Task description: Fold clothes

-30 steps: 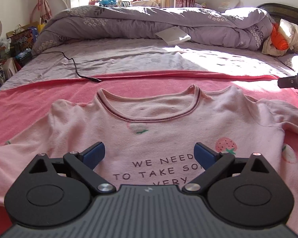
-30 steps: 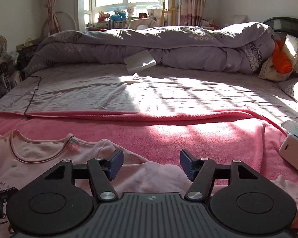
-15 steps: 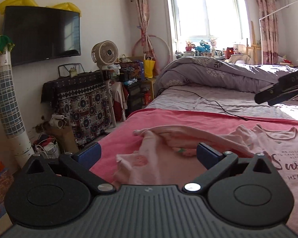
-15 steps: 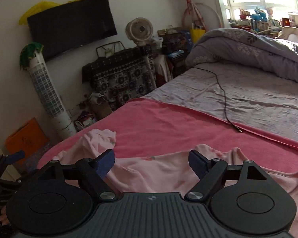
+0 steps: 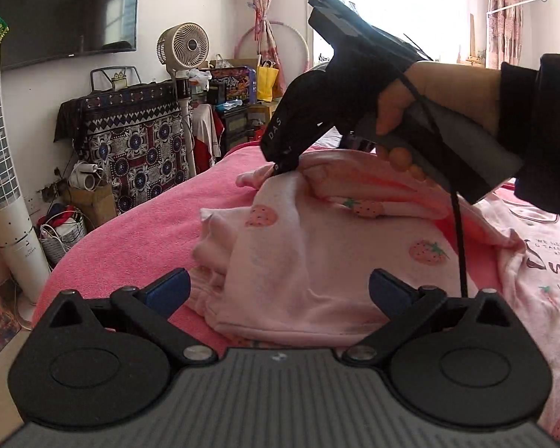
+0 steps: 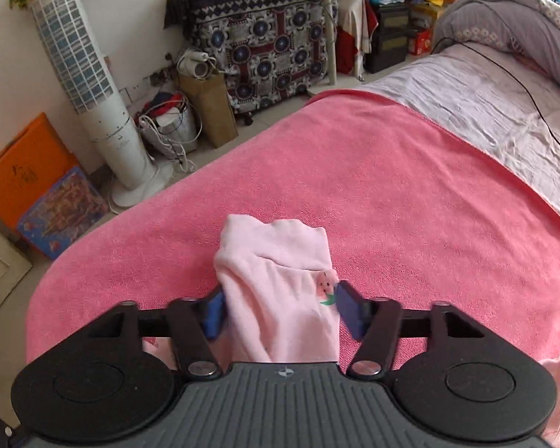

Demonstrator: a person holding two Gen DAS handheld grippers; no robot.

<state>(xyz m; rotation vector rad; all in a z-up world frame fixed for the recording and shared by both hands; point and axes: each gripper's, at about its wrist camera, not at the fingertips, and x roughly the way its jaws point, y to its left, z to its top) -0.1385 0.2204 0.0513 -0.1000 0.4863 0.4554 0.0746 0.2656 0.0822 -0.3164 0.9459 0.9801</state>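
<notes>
A pale pink long-sleeved shirt (image 5: 317, 261) with strawberry prints lies on the pink blanket (image 5: 149, 224); its sleeve is bunched up at the bed's left end. My left gripper (image 5: 278, 291) hovers low over that bunched fabric, jaws wide open, nothing between them. A hand in a dark sleeve holds my right gripper (image 5: 280, 166) beyond it, nose down on the sleeve's far fold. In the right wrist view the sleeve end (image 6: 276, 261) fills the gap of the right gripper (image 6: 280, 313), whose blue pads are closing in and touch it on both sides.
The pink blanket (image 6: 392, 186) ends at the bed's rounded corner. On the floor beyond stand a white tower fan (image 6: 93, 86), a patterned covered cabinet (image 6: 265, 37) and boxes. A black cable (image 6: 541, 112) crosses the grey sheet (image 6: 485, 93).
Both grippers swung left from the shirt's front to its left sleeve. The right gripper dropped onto the sleeve end and its jaws came in around it. The left stayed open.
</notes>
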